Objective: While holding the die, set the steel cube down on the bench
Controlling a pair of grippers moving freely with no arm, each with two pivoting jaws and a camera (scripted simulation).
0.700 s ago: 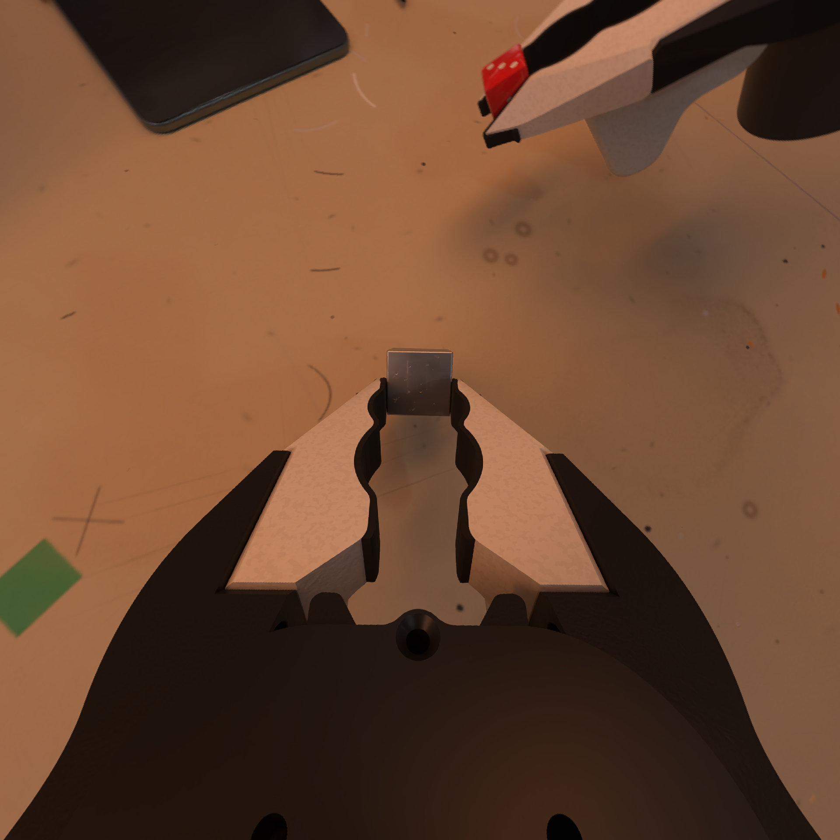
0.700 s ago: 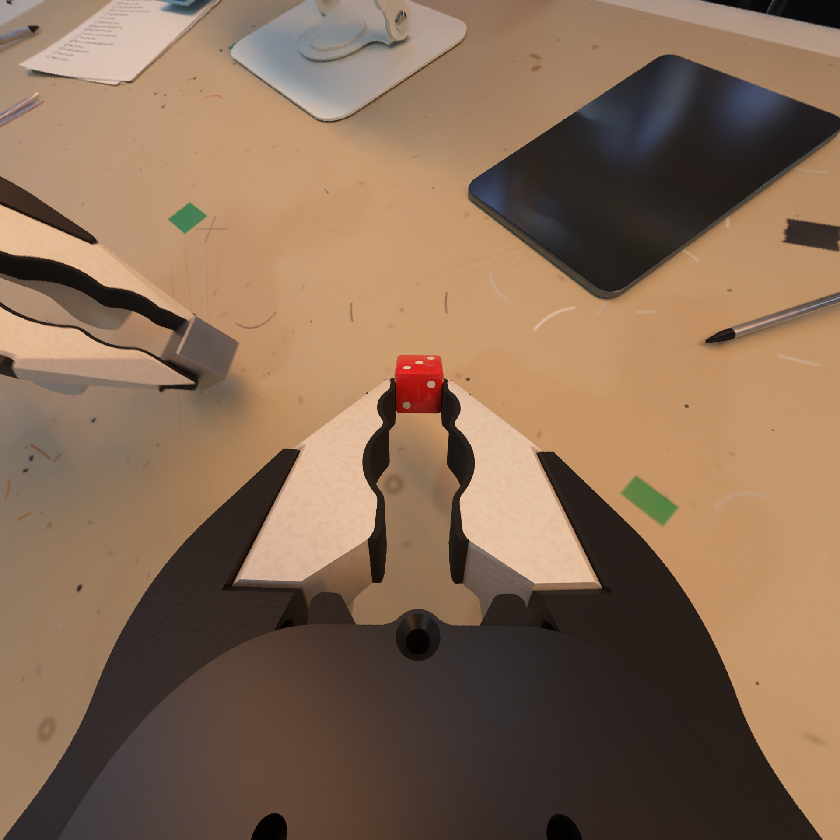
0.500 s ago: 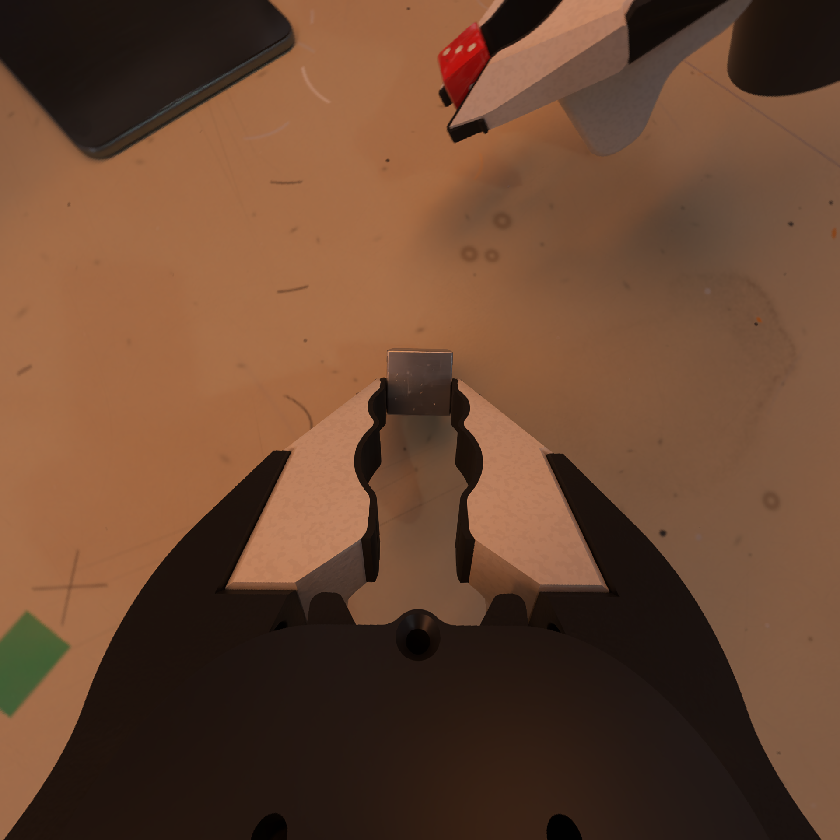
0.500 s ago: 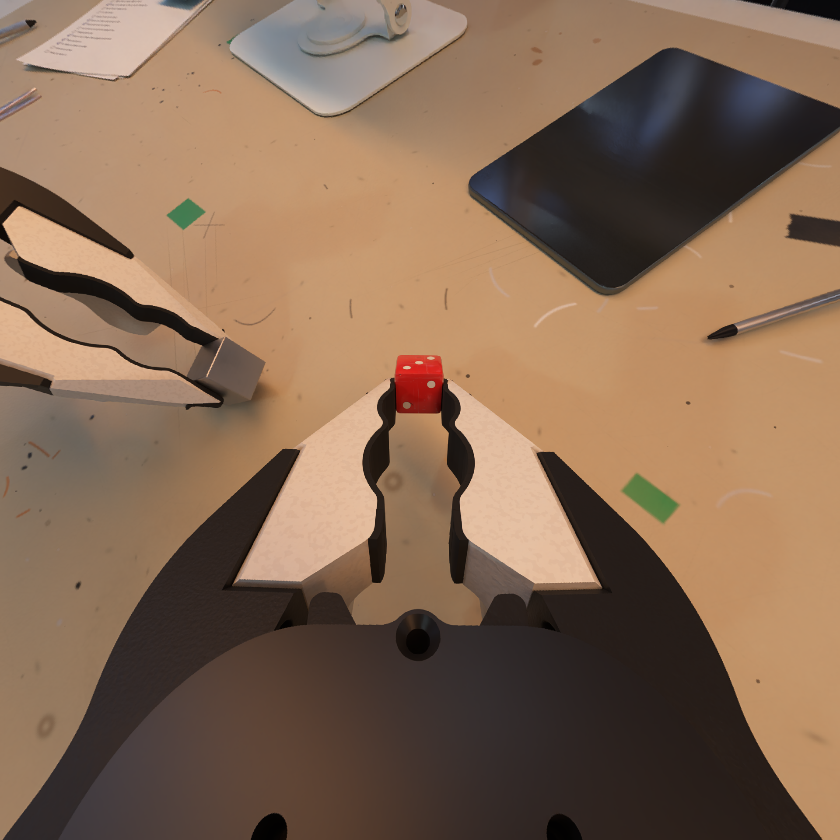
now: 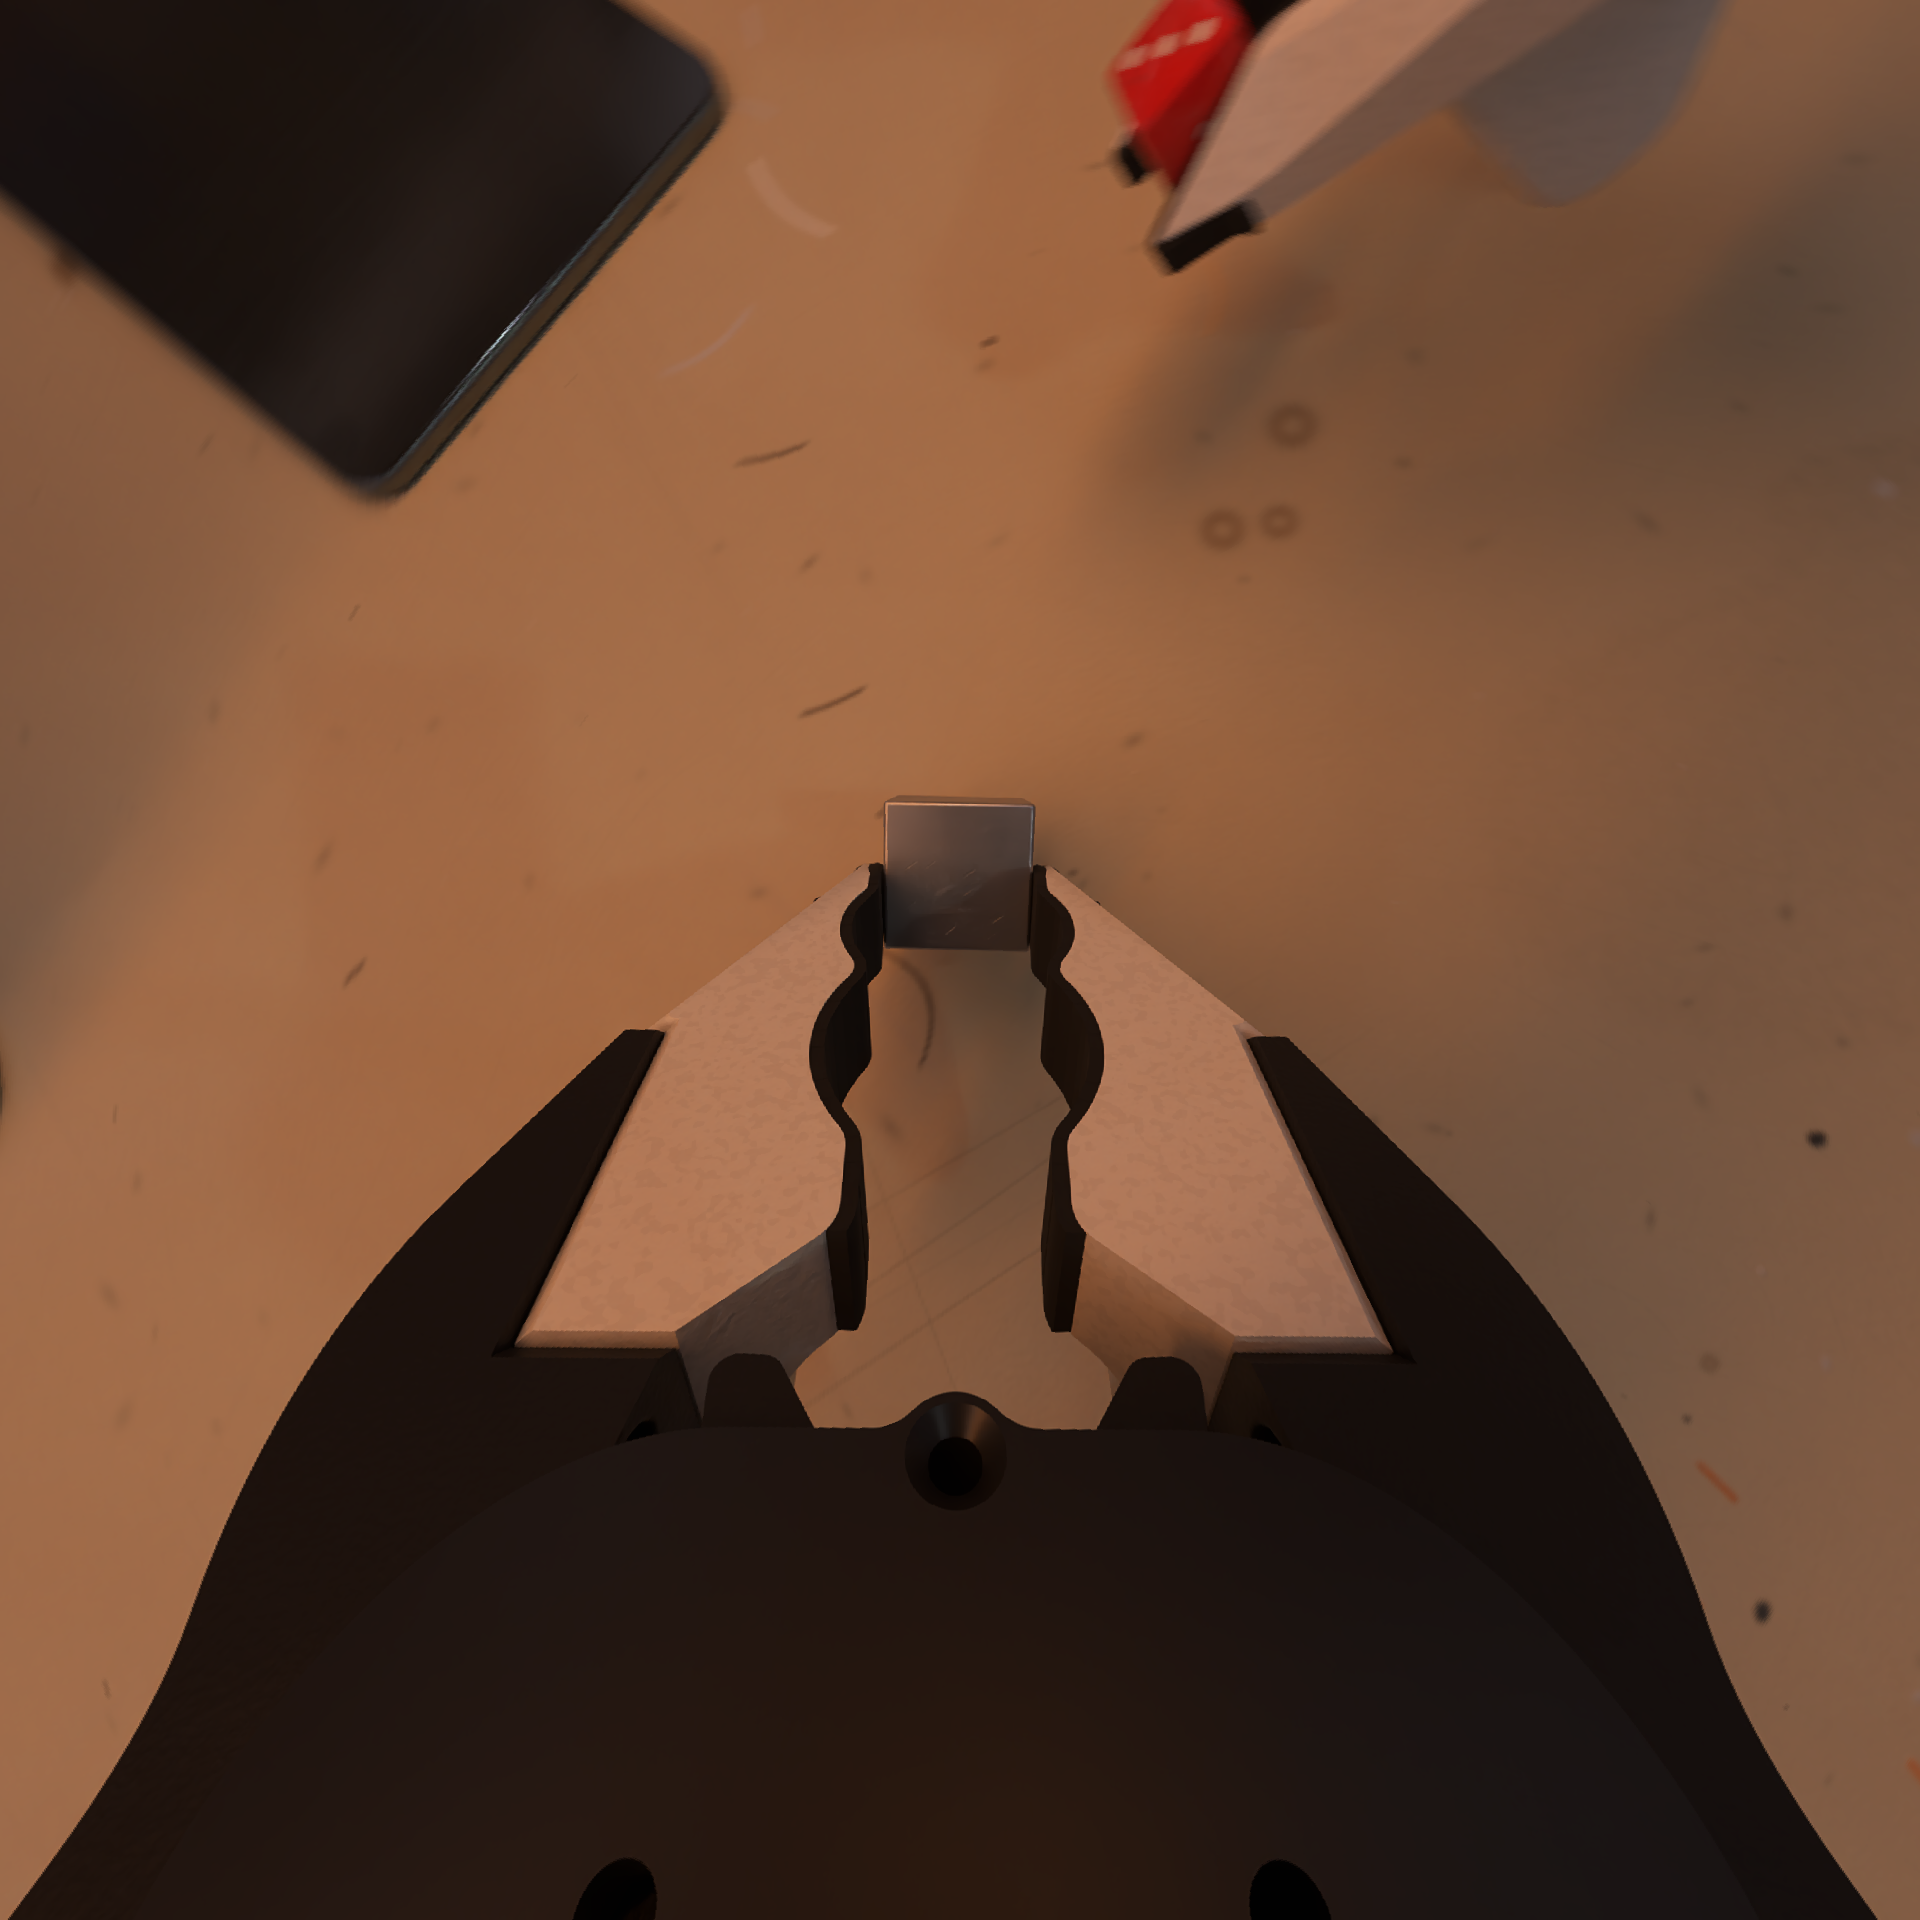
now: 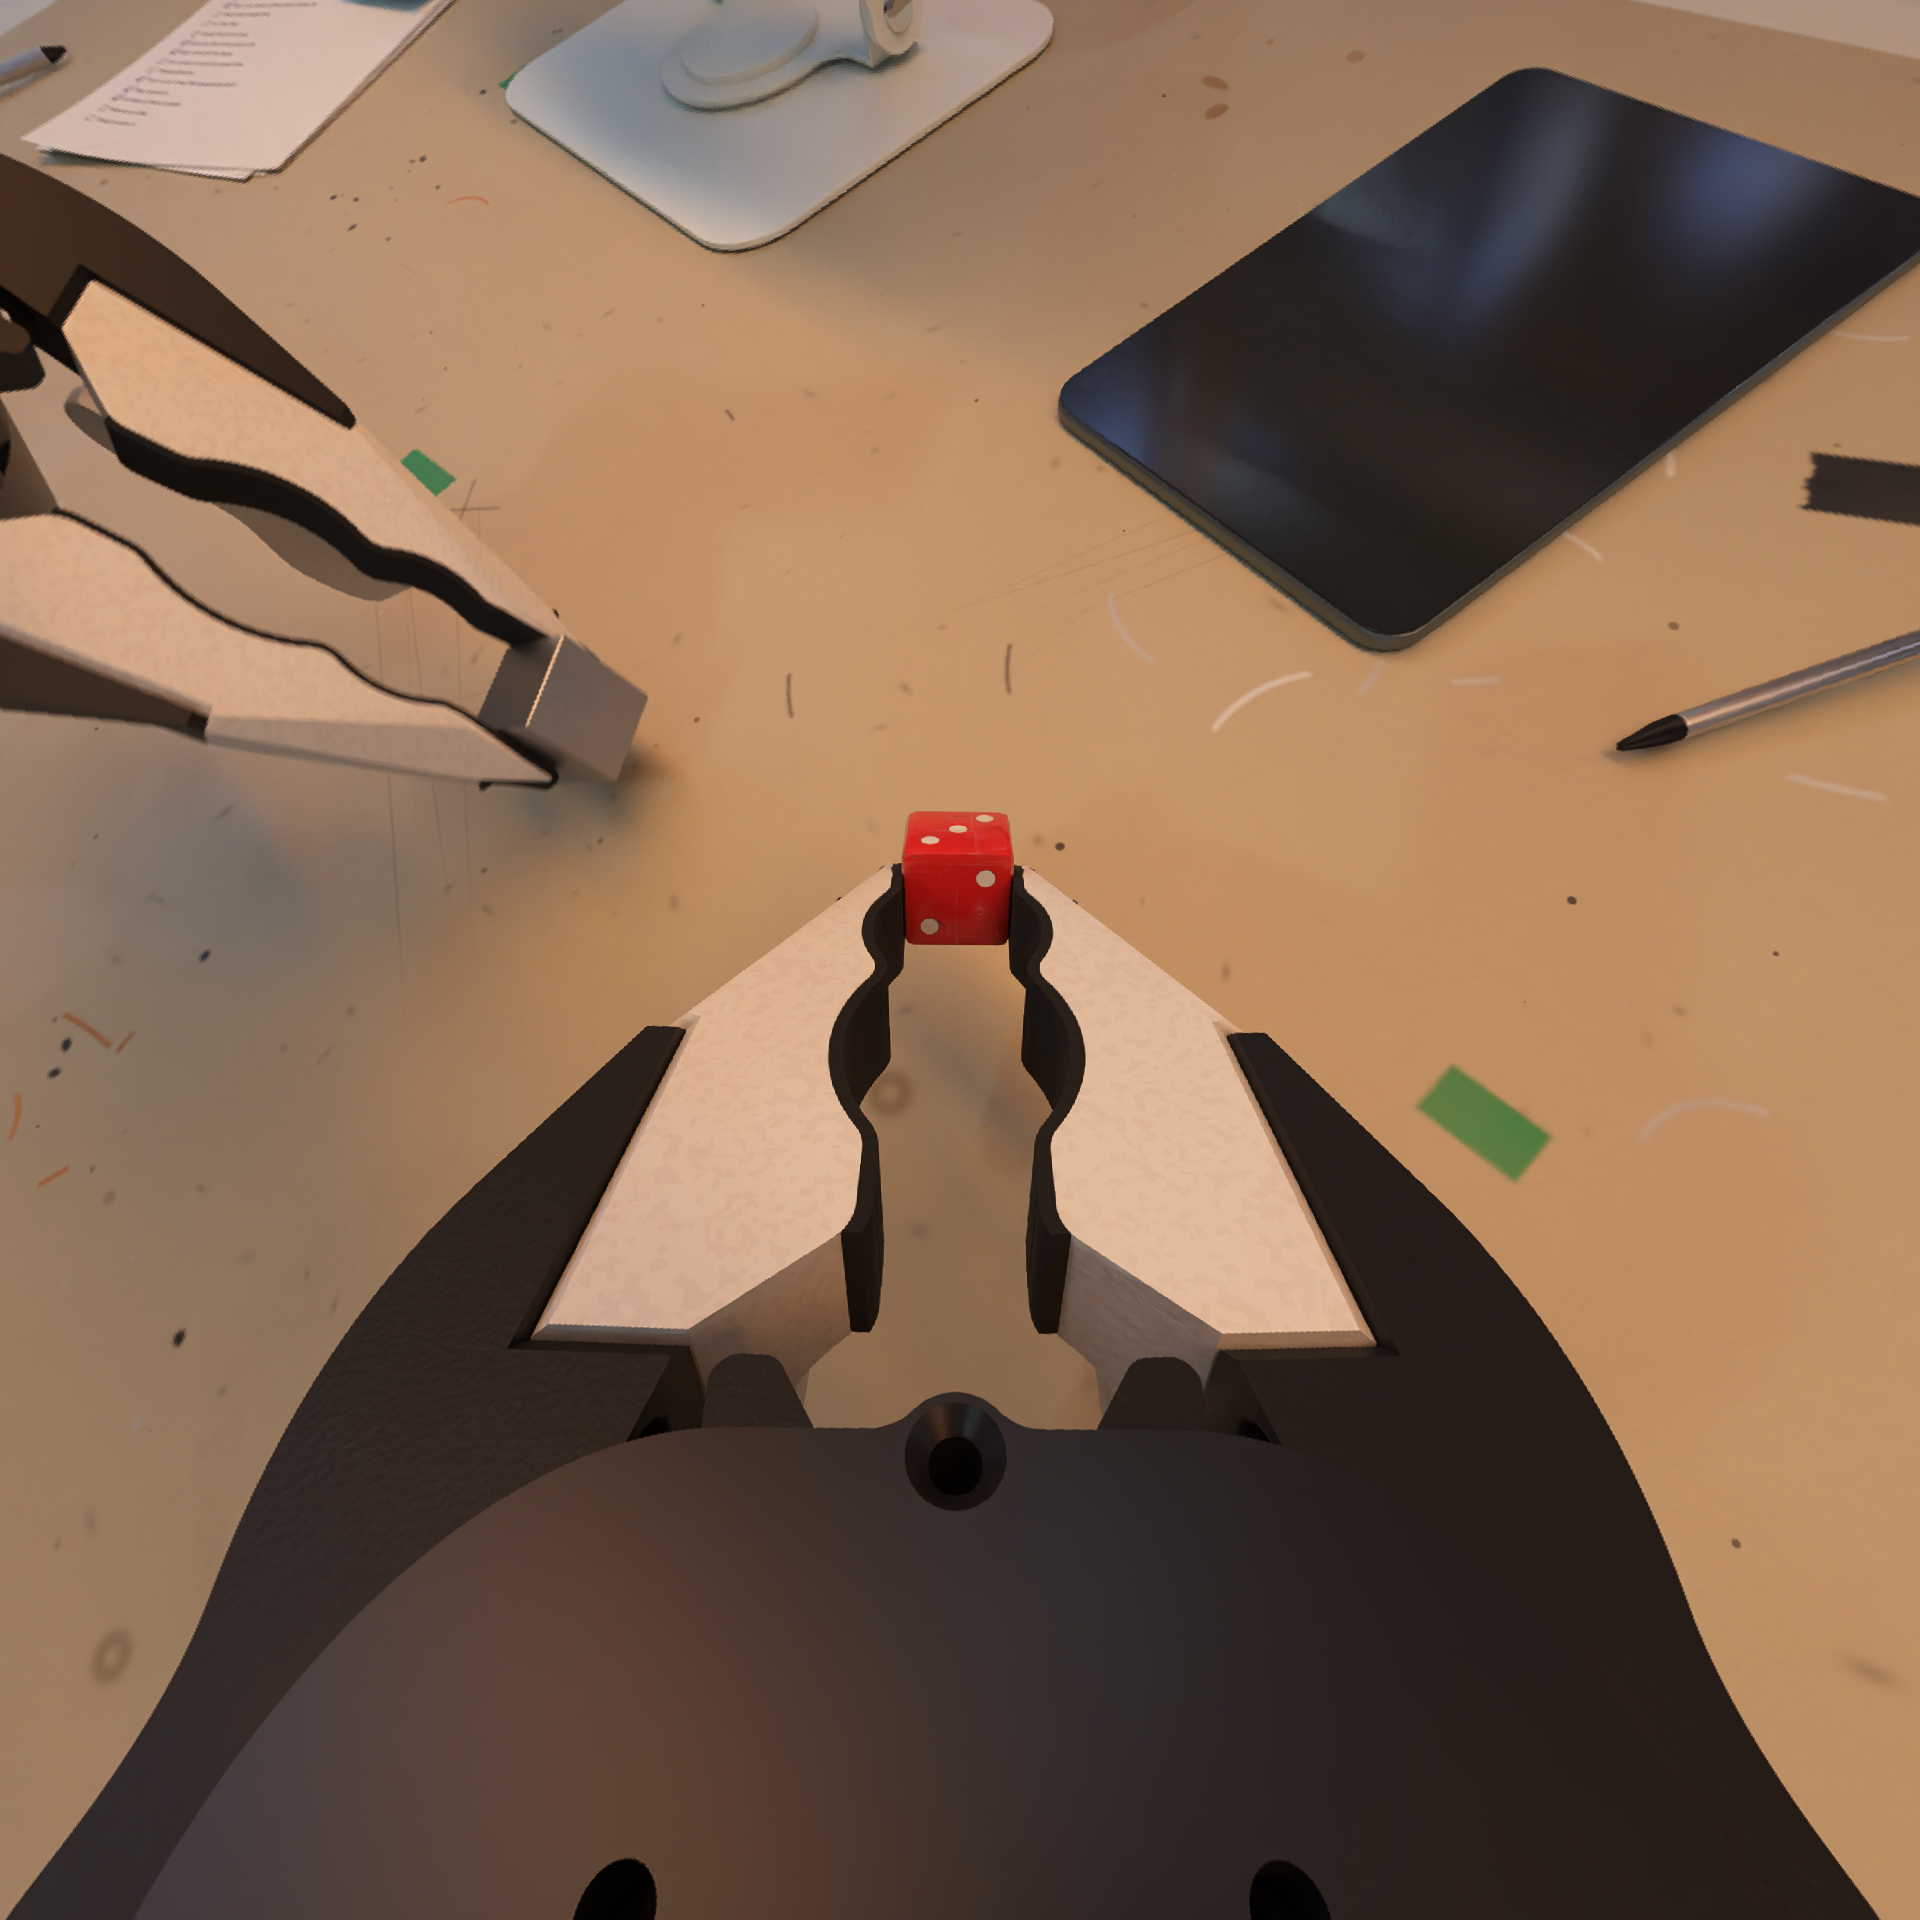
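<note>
My left gripper [image 5: 956, 904] is shut on the steel cube [image 5: 958, 873], a small grey metal block held at the fingertips. In the right wrist view the steel cube [image 6: 569, 707] sits very low, at or just above the tan bench [image 6: 935, 520], with the left gripper [image 6: 525, 717] tilted down on it. My right gripper [image 6: 956, 904] is shut on the red die [image 6: 956, 878] with white pips and holds it above the bench. The die [image 5: 1174, 94] and the right gripper's fingers [image 5: 1278, 135] show blurred at the top of the left wrist view.
A black tablet [image 6: 1507, 343] lies at the back right and also shows in the left wrist view [image 5: 312, 208]. A stylus [image 6: 1766, 691] lies right of it. A white stand base [image 6: 779, 114] and papers [image 6: 229, 83] sit at the back. Green tape patches [image 6: 1484, 1122] mark the bench.
My left gripper has moved forward and down with the steel cube, closer to the bench and to the right gripper. The right gripper with the die has stayed put.
</note>
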